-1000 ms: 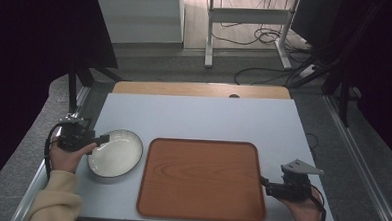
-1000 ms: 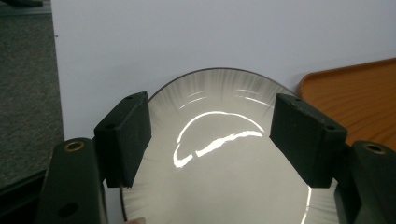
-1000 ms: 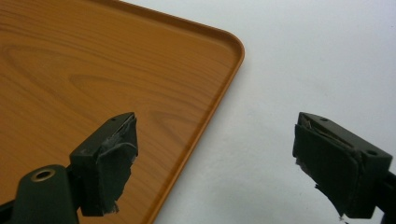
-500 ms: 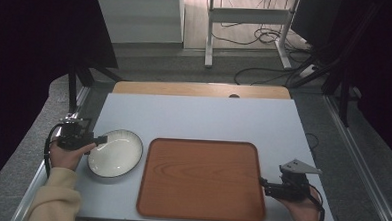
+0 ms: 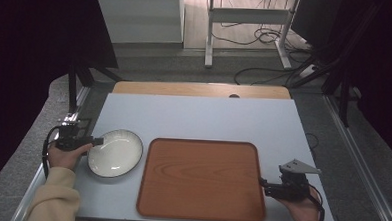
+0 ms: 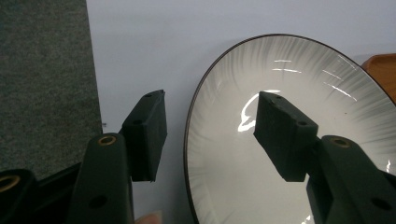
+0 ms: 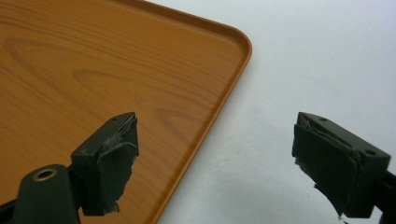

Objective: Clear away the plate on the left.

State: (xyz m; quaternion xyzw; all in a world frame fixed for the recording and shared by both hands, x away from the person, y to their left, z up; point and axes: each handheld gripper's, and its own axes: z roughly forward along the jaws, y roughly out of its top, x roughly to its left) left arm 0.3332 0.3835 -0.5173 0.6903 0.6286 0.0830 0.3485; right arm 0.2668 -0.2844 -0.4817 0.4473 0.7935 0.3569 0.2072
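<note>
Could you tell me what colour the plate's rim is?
Dark brown, round the white plate; clearest in the left gripper view.

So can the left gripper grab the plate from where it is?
Probably yes. The left gripper has its jaws astride the rim of the plate, one outside, one over the dish, and they have just been closing. Nothing blocks them, though the pads do not yet seem to press.

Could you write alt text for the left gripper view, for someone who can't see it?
The left gripper straddles the near rim of a white plate with a dark edge: one black jaw is outside on the pale table, the other over the plate's inside. The jaws have just been closing, but a gap remains on both sides of the rim.
</note>
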